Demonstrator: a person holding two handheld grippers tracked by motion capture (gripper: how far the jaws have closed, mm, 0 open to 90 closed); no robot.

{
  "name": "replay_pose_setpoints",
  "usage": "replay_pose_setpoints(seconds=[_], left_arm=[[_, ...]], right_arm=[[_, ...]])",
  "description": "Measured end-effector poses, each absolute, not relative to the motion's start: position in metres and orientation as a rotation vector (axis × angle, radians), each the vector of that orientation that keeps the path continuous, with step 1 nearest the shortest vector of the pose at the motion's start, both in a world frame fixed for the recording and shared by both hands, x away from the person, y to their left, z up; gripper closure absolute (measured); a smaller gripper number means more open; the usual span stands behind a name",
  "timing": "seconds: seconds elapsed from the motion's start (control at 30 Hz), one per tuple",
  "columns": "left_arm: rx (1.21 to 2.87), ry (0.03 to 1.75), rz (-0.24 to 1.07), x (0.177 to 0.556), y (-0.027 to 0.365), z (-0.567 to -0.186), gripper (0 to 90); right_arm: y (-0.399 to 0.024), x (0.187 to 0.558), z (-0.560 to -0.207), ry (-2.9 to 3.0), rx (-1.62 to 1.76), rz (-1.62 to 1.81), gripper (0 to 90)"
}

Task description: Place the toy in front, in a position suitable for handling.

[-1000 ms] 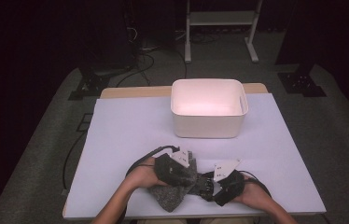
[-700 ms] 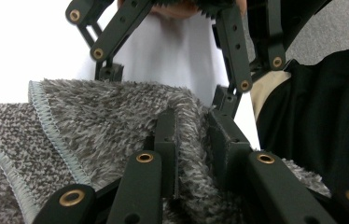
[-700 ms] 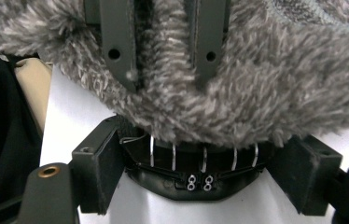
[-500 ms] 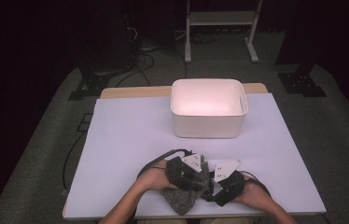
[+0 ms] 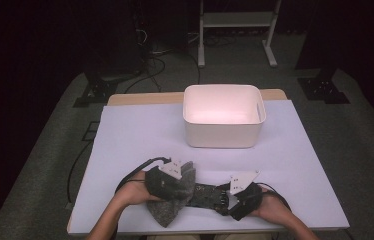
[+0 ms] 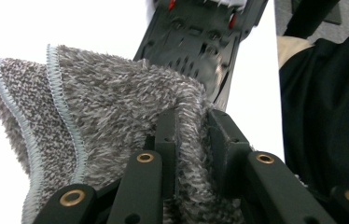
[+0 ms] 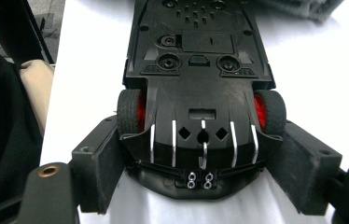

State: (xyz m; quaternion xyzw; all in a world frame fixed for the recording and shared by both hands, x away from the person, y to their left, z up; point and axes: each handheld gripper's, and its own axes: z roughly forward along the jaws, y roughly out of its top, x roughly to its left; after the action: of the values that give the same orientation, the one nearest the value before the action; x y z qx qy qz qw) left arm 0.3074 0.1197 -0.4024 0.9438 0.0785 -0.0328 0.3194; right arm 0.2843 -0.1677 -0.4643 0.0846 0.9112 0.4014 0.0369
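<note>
In front of the white bin [image 5: 223, 116], the right gripper [image 7: 203, 163] clamps an upturned toy car [image 7: 196, 70]; the left gripper [image 6: 191, 135] pinches a grey cloth [image 6: 102, 121]. Hard wiping might twist the car loose.

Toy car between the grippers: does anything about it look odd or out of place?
Yes. The toy car is upside down, its black underside and screws facing up, with red-hubbed wheels at the sides. The right gripper clamps one end by the sides. The left gripper pinches a grey cloth against the other end. No damage shows.
</note>
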Motion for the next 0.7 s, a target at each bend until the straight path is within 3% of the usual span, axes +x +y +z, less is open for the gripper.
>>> replay_pose_setpoints(seconds=[0.7], left_arm=[[2.393, 0.257, -0.089, 0.332, 0.107, -0.409, 73.1]], right_arm=[[-0.168, 0.285, -0.465, 2.801, 0.265, 1.237, 23.3]])
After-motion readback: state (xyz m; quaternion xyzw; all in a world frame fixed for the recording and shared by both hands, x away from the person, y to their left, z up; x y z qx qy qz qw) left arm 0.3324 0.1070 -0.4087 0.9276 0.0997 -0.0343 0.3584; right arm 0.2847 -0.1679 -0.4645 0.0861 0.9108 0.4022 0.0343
